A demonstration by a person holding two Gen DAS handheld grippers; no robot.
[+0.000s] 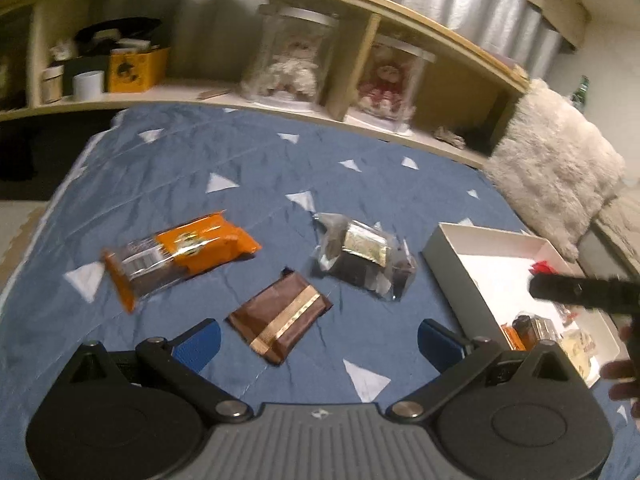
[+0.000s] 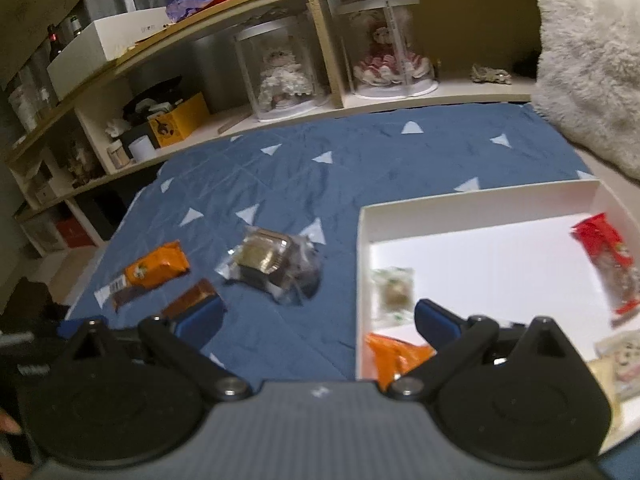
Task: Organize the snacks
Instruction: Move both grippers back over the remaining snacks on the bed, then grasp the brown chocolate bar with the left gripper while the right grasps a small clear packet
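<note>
A blue bedspread [image 1: 248,176] printed with pale triangles covers the bed and fills most of both views. Behind it runs a wooden shelf unit [image 2: 320,28], where two dolls sit in clear round cases [image 2: 280,76], and a furry cream pillow [image 1: 556,160] leans at the bed's head end.

A white open box [image 2: 472,204] lies on the bedspread at the right. In the right wrist view it holds a red packet [image 2: 604,256] by its far side wall, a pale clear-wrapped sweet [image 2: 394,290] near its left wall, an orange packet [image 2: 394,354] at the near left corner and some pale packets at the near right, too blurred to make out.

Three snacks lie on the spread, left of the box and apart from one another: a long orange wrapped bar [image 1: 180,252] farthest left, a clear packet with a dark cake and gold label [image 1: 362,256] nearest the box, and a flat brown wrapper with a gold band [image 1: 280,318] closest to the left gripper.

The left gripper [image 1: 318,344] hangs above the spread with its blue-tipped fingers spread wide and nothing between them; the brown wrapper sits just ahead of the gap. The right gripper [image 2: 318,320] is likewise spread wide and empty, above the box's left wall
</note>
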